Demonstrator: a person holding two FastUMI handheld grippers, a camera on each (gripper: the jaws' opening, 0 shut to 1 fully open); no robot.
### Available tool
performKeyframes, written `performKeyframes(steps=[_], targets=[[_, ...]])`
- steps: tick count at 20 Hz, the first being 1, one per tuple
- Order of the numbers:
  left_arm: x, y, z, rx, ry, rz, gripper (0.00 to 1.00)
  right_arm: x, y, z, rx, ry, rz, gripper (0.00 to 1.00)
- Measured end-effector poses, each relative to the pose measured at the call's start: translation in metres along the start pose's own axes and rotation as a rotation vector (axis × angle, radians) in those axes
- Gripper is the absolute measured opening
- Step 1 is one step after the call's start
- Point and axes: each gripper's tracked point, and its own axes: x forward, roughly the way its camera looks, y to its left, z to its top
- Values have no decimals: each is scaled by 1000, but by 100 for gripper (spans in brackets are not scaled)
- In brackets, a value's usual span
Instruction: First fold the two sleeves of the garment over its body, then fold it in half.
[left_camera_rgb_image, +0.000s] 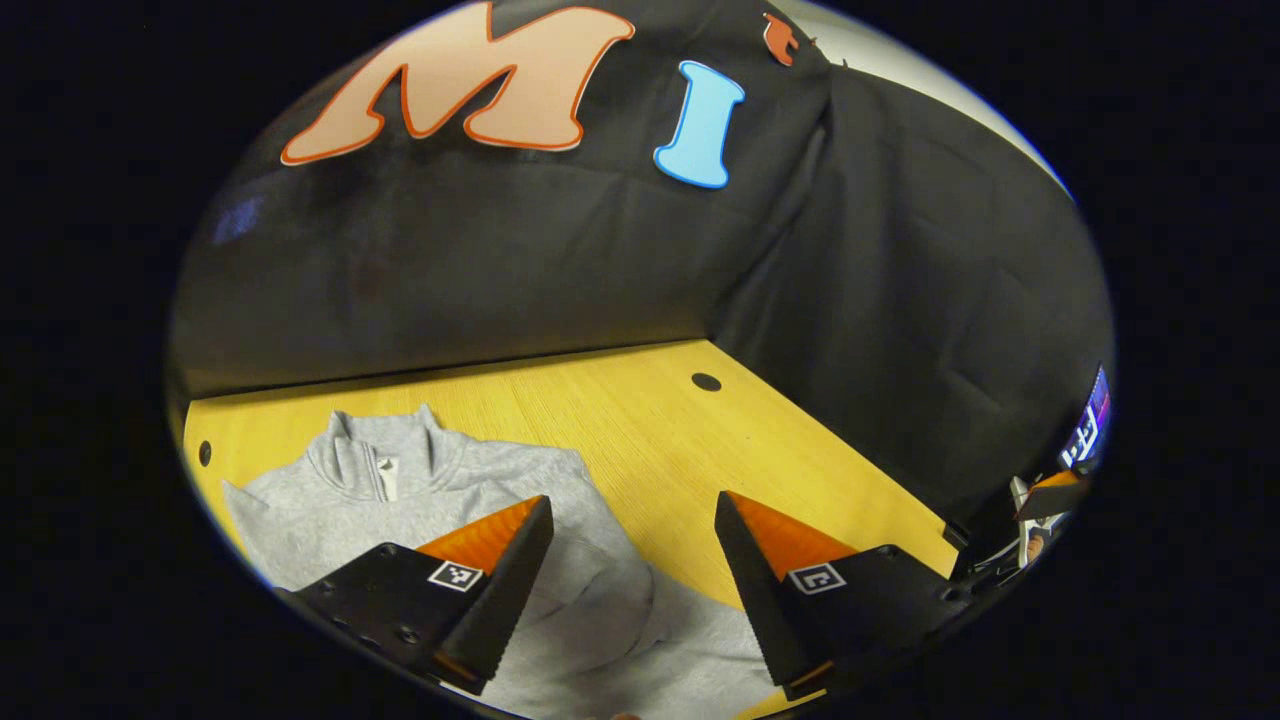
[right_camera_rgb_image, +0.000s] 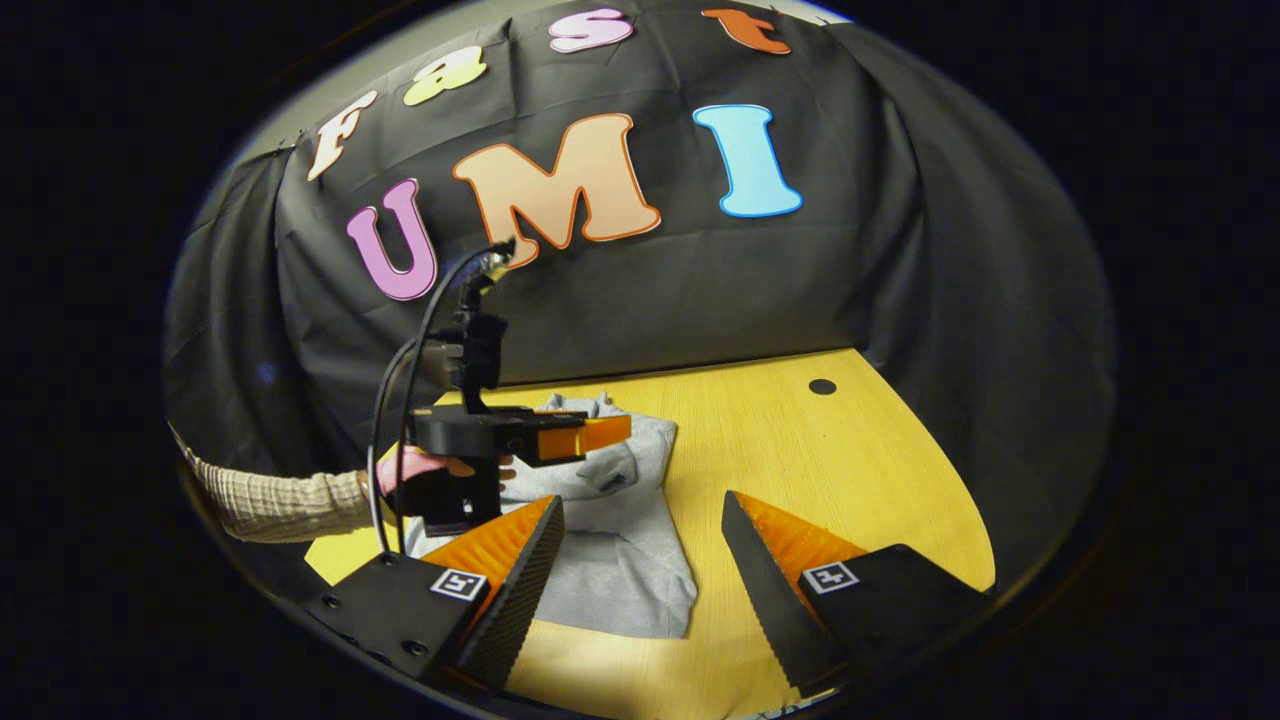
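On the table (right_camera_rgb_image: 880, 480), grey garment (right_camera_rgb_image: 620, 540) w/ sleeves apparently folded in; left gripper (left_camera_rgb_image: 633, 580) & right gripper (right_camera_rgb_image: 640, 585) both wide, empty — next probably the half-fold, needs hem grabbed.

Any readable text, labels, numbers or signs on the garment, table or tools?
Grey sweater: no print; the collar tag is too small to read.
Left tool: square coded markers, patterns only, no words.
Right tool: the same kind of coded squares, no words.
Table: none.
Lit screen at the edge of the left gripper view: too blurred to read.
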Motion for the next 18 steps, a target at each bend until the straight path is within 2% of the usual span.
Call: performKeyframes(steps=[1, 2, 4, 8, 12, 13, 17, 18], targets=[[-11, 5, 3, 4, -13, 5, 97, 3, 1, -4, -14, 6, 4, 98], [-25, 13, 7, 8, -26, 19, 94, 6, 3, -8, -26, 15, 12, 98], [-54, 30, 9, 19, -52, 57, 94, 12, 4, -20, -48, 39, 25, 98], [-120, 67, -17, 7, -43, 161, 94, 27, 10, -45, -97, 72, 39, 98], [-181, 98, -73, -11, 6, 279, 94, 42, 8, -84, -143, 133, 40, 98], [-197, 101, -91, -32, 27, 299, 94, 46, 6, -96, -150, 153, 37, 95], [-249, 117, -158, -136, 111, 402, 94, 56, -3, -140, -143, 236, 28, 99], [-256, 118, -170, -164, 129, 423, 95, 59, -5, -148, -140, 254, 25, 96]])
